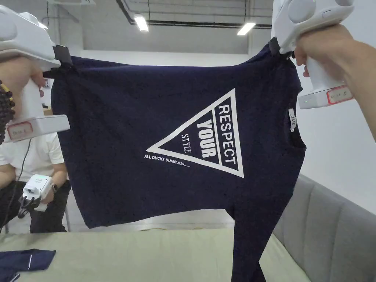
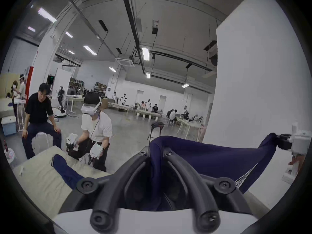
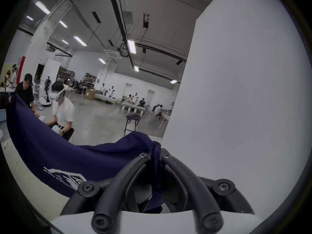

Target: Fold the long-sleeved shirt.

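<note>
Navy shirt (image 1: pixel 147 147) between both tongs

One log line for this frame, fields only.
stage: shirt held up, spread, unfolded | left tool: shut on shirt | right tool: shut on shirt | sleeve: hanging over table

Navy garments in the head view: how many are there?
2. A navy printed shirt hangs in the air, pinched between the left gripper and right gripper. Another navy garment lies on the table, bottom left, partly cut off.
</note>
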Action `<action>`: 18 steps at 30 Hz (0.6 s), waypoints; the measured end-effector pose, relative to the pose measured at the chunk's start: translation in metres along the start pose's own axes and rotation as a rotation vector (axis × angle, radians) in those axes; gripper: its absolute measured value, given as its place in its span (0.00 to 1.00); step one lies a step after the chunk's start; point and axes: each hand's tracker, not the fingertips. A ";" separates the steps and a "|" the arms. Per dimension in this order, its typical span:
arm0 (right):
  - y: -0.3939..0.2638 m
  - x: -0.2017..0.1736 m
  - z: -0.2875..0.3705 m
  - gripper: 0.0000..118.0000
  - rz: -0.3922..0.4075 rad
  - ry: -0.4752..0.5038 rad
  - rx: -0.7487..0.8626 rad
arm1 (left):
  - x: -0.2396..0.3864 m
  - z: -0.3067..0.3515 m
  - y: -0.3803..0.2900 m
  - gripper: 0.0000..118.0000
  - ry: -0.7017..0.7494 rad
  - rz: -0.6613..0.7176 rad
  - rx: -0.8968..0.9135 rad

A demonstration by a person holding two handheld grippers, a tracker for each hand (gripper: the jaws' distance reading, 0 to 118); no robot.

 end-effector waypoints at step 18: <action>-0.278 -0.089 -0.077 0.05 -0.148 0.149 -0.433 | -0.058 -0.077 -0.160 0.13 0.160 -0.053 -0.406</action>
